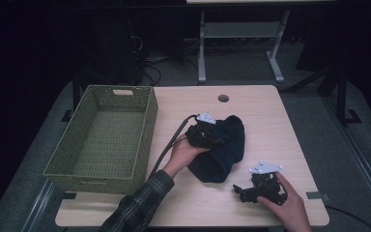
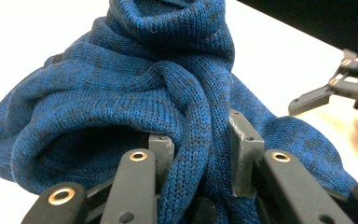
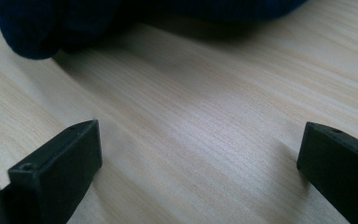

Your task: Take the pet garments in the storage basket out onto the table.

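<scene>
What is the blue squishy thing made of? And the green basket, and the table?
The blue thing looks like knitted yarn, maybe wool: you can see rows of little loops, and it folds softly between the left gripper jaws. The green basket looks woven, perhaps plastic or paper cord; hard to tell. The table looks like pale wood, with fine grain lines, possibly a printed laminate.

Item count: one surface [image 1: 270, 125] of light wood; one green woven basket [image 1: 104, 137] at its left side; one blue knitted garment [image 1: 224, 150], bunched, near the centre; two hand-held tools, one left tool [image 1: 211, 137] and one right tool [image 1: 244, 191]; two hands, one left hand [image 1: 183, 152] and one right hand [image 1: 285, 200]; one round hole [image 1: 223, 98] in the surface at the far edge.
</scene>
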{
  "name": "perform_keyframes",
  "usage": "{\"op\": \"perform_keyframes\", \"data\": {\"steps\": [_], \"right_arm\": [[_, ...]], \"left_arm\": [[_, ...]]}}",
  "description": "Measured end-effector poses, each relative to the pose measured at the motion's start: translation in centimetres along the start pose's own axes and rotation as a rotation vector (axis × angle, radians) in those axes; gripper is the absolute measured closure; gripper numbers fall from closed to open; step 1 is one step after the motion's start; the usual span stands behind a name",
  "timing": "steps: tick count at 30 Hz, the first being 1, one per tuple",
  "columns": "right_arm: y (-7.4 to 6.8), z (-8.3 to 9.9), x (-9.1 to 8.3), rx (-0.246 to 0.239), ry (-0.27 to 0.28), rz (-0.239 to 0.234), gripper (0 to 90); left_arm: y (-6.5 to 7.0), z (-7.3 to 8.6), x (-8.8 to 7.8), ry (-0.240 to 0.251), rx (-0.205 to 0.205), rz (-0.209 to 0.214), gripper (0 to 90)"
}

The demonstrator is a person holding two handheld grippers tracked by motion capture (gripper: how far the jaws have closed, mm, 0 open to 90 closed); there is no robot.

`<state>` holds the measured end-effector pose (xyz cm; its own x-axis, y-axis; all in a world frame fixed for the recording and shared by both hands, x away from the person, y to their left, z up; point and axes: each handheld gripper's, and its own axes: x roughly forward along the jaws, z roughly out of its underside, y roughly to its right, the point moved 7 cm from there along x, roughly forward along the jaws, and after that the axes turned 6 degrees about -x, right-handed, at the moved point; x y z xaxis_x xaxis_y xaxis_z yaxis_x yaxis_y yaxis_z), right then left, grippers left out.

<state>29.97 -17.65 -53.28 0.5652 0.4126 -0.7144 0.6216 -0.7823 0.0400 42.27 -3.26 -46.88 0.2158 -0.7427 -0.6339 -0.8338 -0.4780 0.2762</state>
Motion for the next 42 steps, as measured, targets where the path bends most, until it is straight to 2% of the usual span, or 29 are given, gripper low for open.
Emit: {"op": "perform_keyframes", "data": {"steps": [4, 7, 8, 10, 13, 15, 16, 19, 24, 27, 35, 37, 41, 42], "right_arm": [[0.0, 0.0, 0.0, 0.003, 0.0, -0.002, 0.0], [0.0, 0.0, 0.0, 0.003, -0.001, -0.003, 0.0], [0.0, 0.0, 0.0, 0.002, 0.0, -0.002, 0.0], [0.0, 0.0, 0.0, 0.003, 0.001, -0.001, 0.0], [0.0, 0.0, 0.0, 0.003, 0.001, -0.001, 0.0], [0.0, 0.1, 0.0, -0.003, -0.001, 0.001, 0.0], [0.0, 0.1, 0.0, -0.004, 0.0, 0.001, 0.0], [0.0, 0.1, -0.1, -0.004, 0.0, 0.001, 0.0], [0.0, 0.1, -0.1, -0.002, -0.002, 0.001, 0.0], [0.0, 0.1, -0.1, -0.003, -0.002, 0.0, 0.0], [-0.1, 0.1, -0.1, 0.0, -0.004, -0.001, 0.0], [-0.1, 0.1, -0.1, 0.0, -0.004, -0.001, 0.0], [-0.1, 0.1, -0.1, 0.0, -0.004, -0.001, 0.0], [-0.1, 0.1, -0.1, -0.001, -0.004, -0.001, 0.0]], "left_arm": [[-0.2, 0.7, 1.0, -0.022, -0.001, -0.01, 65.1], [-0.2, 0.7, 1.1, -0.023, -0.015, -0.007, 53.7], [-0.4, 0.6, 0.6, -0.022, 0.002, -0.021, 50.4], [-0.3, 0.4, 0.2, -0.016, 0.0, -0.024, 43.4], [-0.3, 0.4, -0.4, -0.019, 0.017, -0.048, 35.7], [-0.2, 0.3, -1.0, -0.007, 0.011, -0.062, 30.9], [-0.3, 0.2, -1.4, -0.003, 0.023, -0.07, 29.0], [0.0, 0.2, -2.4, 0.021, 0.009, -0.077, 25.6], [0.5, 0.8, -3.9, 0.035, 0.017, -0.102, 23.3], [0.6, 1.4, -4.8, 0.067, 0.024, -0.126, 23.2], [1.6, 3.5, -6.7, 0.054, 0.026, -0.138, 21.2], [2.1, 4.1, -7.0, 0.065, 0.02, -0.134, 20.2], [2.3, 5.0, -7.2, 0.051, 0.027, -0.143, 16.9], [2.4, 5.6, -7.4, 0.051, 0.025, -0.159, 16.0]]}}
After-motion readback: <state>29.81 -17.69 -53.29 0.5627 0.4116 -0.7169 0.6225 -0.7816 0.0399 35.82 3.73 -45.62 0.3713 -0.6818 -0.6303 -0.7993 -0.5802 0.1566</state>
